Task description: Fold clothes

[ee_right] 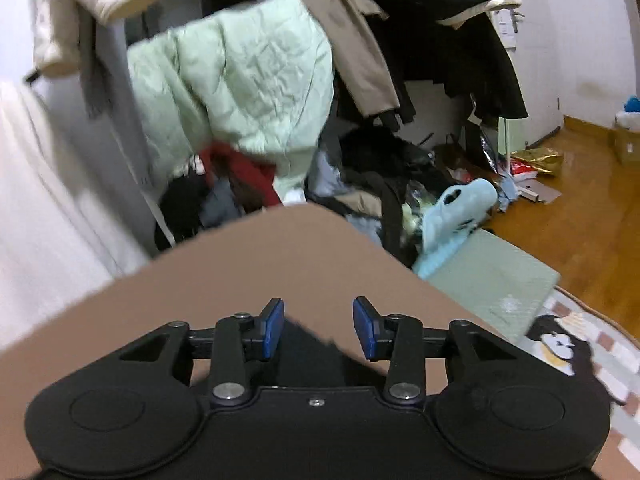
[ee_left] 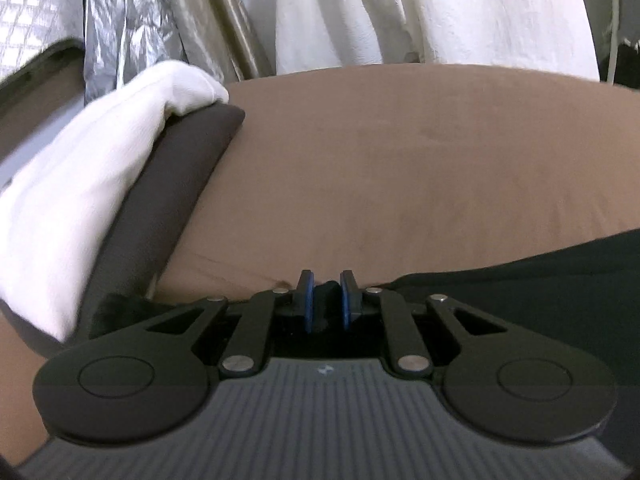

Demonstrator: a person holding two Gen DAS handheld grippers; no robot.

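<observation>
Left hand-held gripper (ee_left: 327,299) nearest, blue pads (ee_left: 307,304) drawn close and pinching a small fold of black garment (ee_left: 540,276); most of that garment cut off at the lower right edge, shape and type impossible to tell. Dark fuzzy scrap just left of the gripper linkage, too blurred to identify. Beyond the pads, brown surface (ee_left: 400,160) bare and smooth, wide room ahead up to its far curved edge. To the left on that surface, white folded cloth (ee_left: 80,184) lying on a dark grey folded piece (ee_left: 176,184), the grey one showing only along its right margin. Farther back, silver crinkled sheet (ee_left: 132,28) and white drape (ee_left: 420,12), both cropped at the top.

Right hand-held gripper (ee_right: 318,328) with pads (ee_right: 274,330) spread wide apart, nothing between them but a black cloth corner (ee_right: 304,344) lying below, its extent hidden by the gripper body. Brown surface narrowing to a corner ahead (ee_right: 288,248), drop-off on both sides. Past the corner, heap of clothes (ee_right: 360,184) on the floor, pale green quilted jacket (ee_right: 248,76) hanging above, light blue plush (ee_right: 460,208) right, wooden floor (ee_right: 560,208) beyond; motion blur softening everything far
</observation>
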